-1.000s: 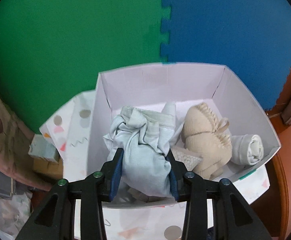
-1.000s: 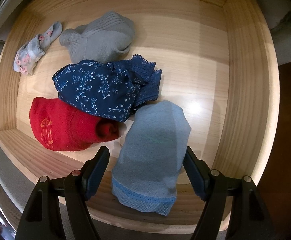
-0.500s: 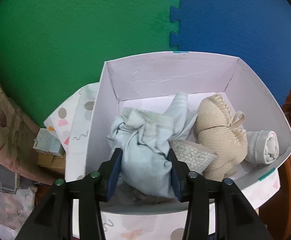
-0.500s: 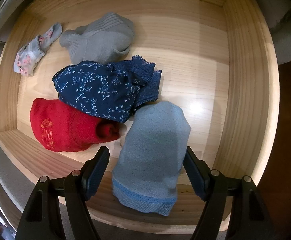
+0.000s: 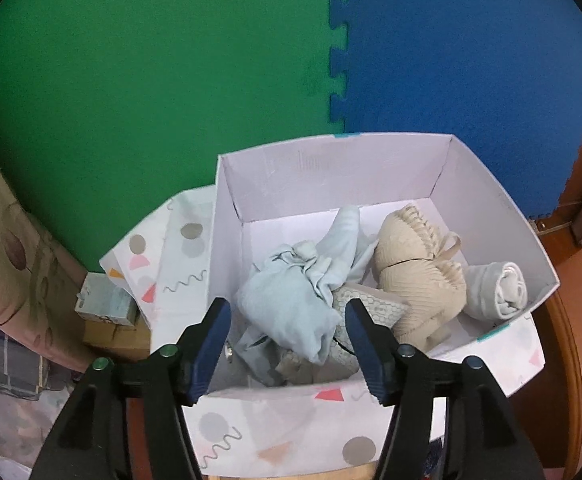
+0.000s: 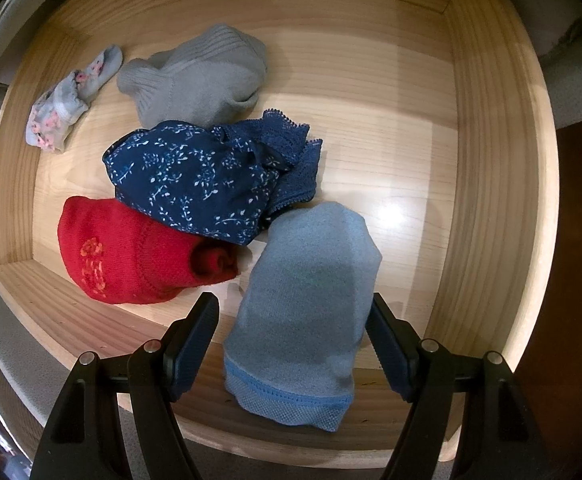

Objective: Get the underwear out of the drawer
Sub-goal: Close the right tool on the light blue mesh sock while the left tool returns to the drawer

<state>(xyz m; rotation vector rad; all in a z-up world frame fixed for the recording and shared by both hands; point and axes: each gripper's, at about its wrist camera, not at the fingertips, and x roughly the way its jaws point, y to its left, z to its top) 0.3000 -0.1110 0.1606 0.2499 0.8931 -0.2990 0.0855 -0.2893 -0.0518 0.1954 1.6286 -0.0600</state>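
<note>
Left gripper (image 5: 287,334) over patterned white box (image 5: 331,168), jaws opening, pads clear of pale blue underwear (image 5: 291,308) lying inside beside beige bra (image 5: 415,276). Right gripper (image 6: 293,334) points down into wooden drawer (image 6: 491,184), jaws apart, straddling light blue underwear (image 6: 307,300); right pad seems to touch fabric, left pad clear.

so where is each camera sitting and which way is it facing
Left wrist: rides on the left tongs, angled down into a patterned white box of garments; the pale blue garment lies between its opening jaws, which touch nothing.
Right wrist: rides on the right tongs, looking straight down into the wooden drawer; open jaws straddle a light blue garment.
Shared: nothing; each view shows only its own black fingers.
</note>
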